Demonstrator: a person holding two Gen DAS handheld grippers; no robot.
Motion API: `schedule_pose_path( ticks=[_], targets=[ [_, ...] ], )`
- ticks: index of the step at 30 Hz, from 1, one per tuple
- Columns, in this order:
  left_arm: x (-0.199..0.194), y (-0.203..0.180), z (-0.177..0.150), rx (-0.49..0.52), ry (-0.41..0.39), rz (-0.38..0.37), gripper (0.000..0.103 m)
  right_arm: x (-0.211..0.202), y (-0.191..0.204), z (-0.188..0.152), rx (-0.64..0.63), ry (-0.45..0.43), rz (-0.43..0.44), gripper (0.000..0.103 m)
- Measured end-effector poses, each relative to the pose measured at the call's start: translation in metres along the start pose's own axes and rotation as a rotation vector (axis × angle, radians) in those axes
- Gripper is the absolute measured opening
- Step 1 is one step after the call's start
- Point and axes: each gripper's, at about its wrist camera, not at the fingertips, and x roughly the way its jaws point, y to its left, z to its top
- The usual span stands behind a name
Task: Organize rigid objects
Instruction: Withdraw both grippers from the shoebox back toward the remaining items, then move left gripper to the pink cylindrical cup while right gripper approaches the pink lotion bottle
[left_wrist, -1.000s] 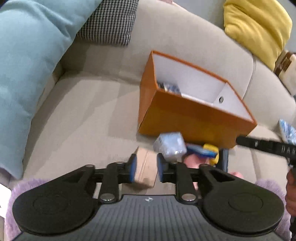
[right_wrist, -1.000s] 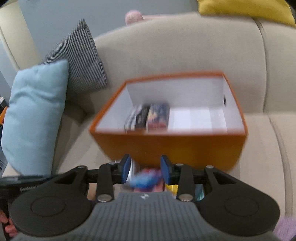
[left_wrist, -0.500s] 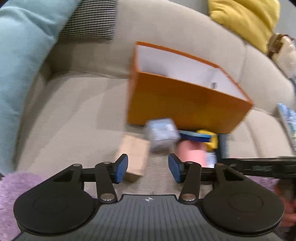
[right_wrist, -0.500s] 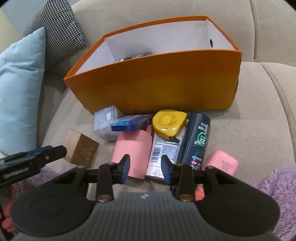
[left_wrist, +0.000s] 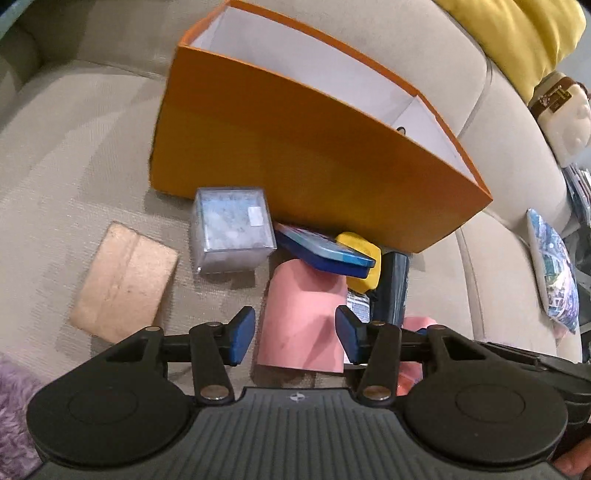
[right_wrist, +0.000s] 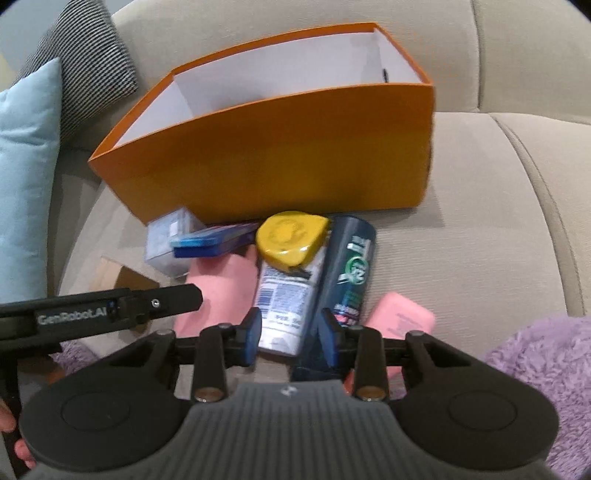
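An orange box (left_wrist: 295, 147) (right_wrist: 280, 162) with a white inside stands on the sofa seat. In front of it lies a pile: a clear case (left_wrist: 232, 229), a blue tin (left_wrist: 325, 251), a yellow tape measure (right_wrist: 288, 236), a dark can (right_wrist: 351, 266), a white bottle (right_wrist: 284, 302) and a pink box (left_wrist: 299, 317). My left gripper (left_wrist: 294, 338) is open with its jaws either side of the pink box, not pressing. My right gripper (right_wrist: 290, 334) is closing with the white bottle's end between its jaws; a gap still shows.
A brown cardboard box (left_wrist: 125, 284) lies left of the pile. A small pink case (right_wrist: 399, 317) sits right of the can. Purple fluffy fabric (right_wrist: 535, 362) covers the seat's near edge. Blue (right_wrist: 26, 155) and checked (right_wrist: 85, 66) cushions lean at the left, a yellow one (left_wrist: 517, 37) on the backrest.
My left gripper let go of the brown cardboard box, opened, and moved right and down to the pink box. My right gripper sank toward the pile, now over the white bottle.
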Motion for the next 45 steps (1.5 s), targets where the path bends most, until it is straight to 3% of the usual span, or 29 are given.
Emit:
schedule_pose_path(
  ticks=[6, 15, 16, 21, 26, 30, 36, 40, 45],
  targets=[
    [0.012, -0.023, -0.002, 0.11, 0.005, 0.048, 0.068, 0.001, -0.015, -0.001, 0.033, 0.009, -0.023, 0.036],
    [0.033, -0.035, -0.004, 0.185, 0.022, 0.139, 0.066, -0.011, -0.041, -0.006, 0.101, 0.001, -0.086, 0.035],
    [0.034, -0.035, -0.005, 0.188, 0.021, 0.141, 0.062, -0.01, -0.042, -0.006, 0.106, 0.011, -0.09, 0.037],
    [0.027, -0.029, -0.009, 0.188, 0.028, 0.147, 0.062, -0.006, -0.045, -0.008, 0.129, 0.023, -0.104, 0.048],
    [0.017, -0.017, -0.018, 0.171, 0.034, 0.169, 0.062, 0.001, -0.047, -0.008, 0.136, 0.05, -0.135, 0.049],
    [0.014, -0.015, -0.023, 0.156, 0.049, 0.176, 0.069, 0.01, -0.042, -0.01, 0.096, 0.097, -0.135, 0.056],
    [0.004, -0.013, -0.038, 0.19, 0.071, 0.176, 0.082, 0.019, -0.036, -0.017, 0.029, 0.125, -0.165, 0.056],
    [0.003, -0.012, -0.049, 0.208, 0.075, 0.19, 0.083, 0.018, -0.031, -0.022, -0.011, 0.122, -0.171, 0.056],
    [-0.006, -0.019, -0.044, 0.227, -0.008, 0.175, 0.083, 0.016, -0.029, -0.028, -0.035, 0.098, -0.166, 0.055]
  ],
)
